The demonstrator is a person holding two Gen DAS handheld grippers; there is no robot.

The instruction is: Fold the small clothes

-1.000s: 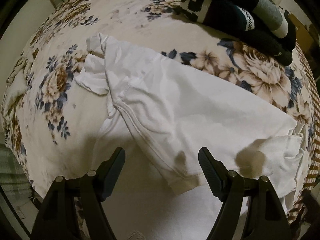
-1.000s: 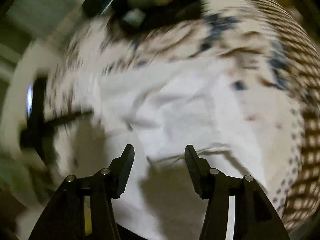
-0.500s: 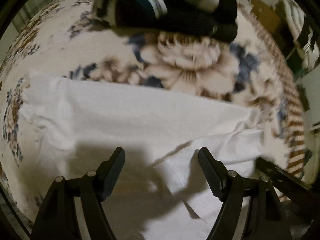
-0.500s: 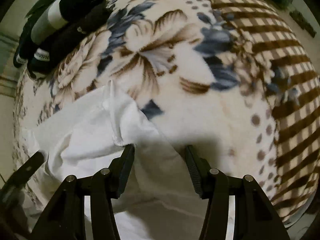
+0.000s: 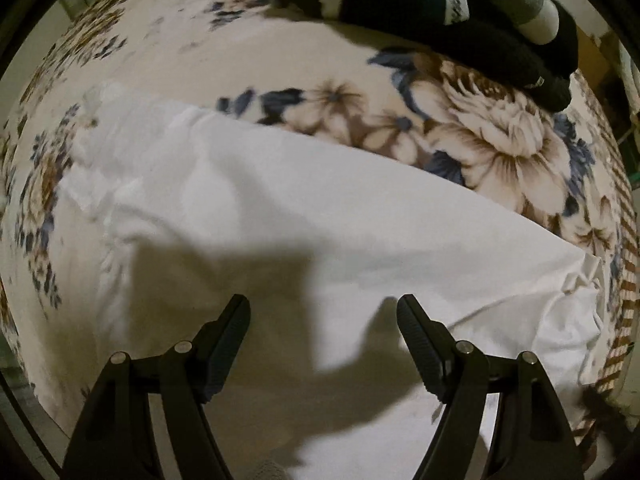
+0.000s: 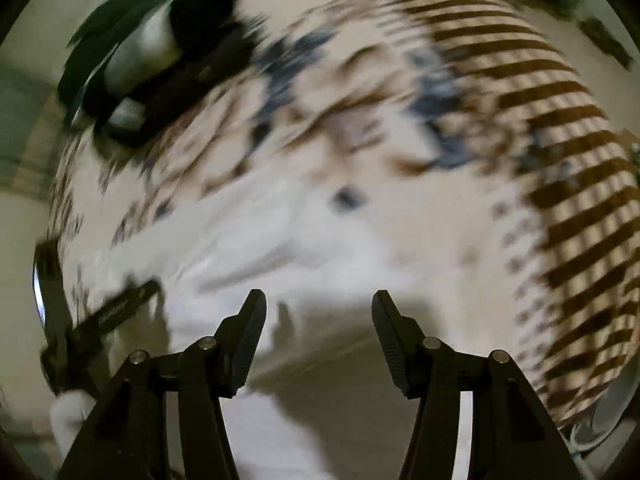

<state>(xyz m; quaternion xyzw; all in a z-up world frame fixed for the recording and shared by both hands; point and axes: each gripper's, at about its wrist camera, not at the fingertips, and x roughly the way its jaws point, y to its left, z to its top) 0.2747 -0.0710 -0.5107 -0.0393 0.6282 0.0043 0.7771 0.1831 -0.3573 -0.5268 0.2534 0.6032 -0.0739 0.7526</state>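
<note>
- White cotton garment [image 5: 320,216] is lying spread across a cream blanket printed with brown and blue flowers [image 5: 500,148]; its long upper edge is running straight from the upper left down toward the right, and its left end is bunching into small wrinkles.
- Left gripper [image 5: 323,312], black with ribbed pads, is pointing steeply down over the garment with its jaws standing wide apart; nothing is sitting between them, and its shadow is falling on the cloth just below.
- Right gripper [image 6: 319,304] is hanging over the garment's right-hand end [image 6: 256,248], its jaws opening, with no cloth caught between the pads; this view is heavily smeared by motion.
- Near the left edge of the right wrist view, the left gripper is showing as a dark blurred shape [image 6: 100,320] over the white cloth.
- Dark folded clothes with white and grey bands [image 5: 480,20] are sitting in a pile at the far edge of the blanket, well apart from the white garment.
- Brown-and-cream striped border [image 6: 560,160] is running along the blanket's right side, beyond the garment's end.
</note>
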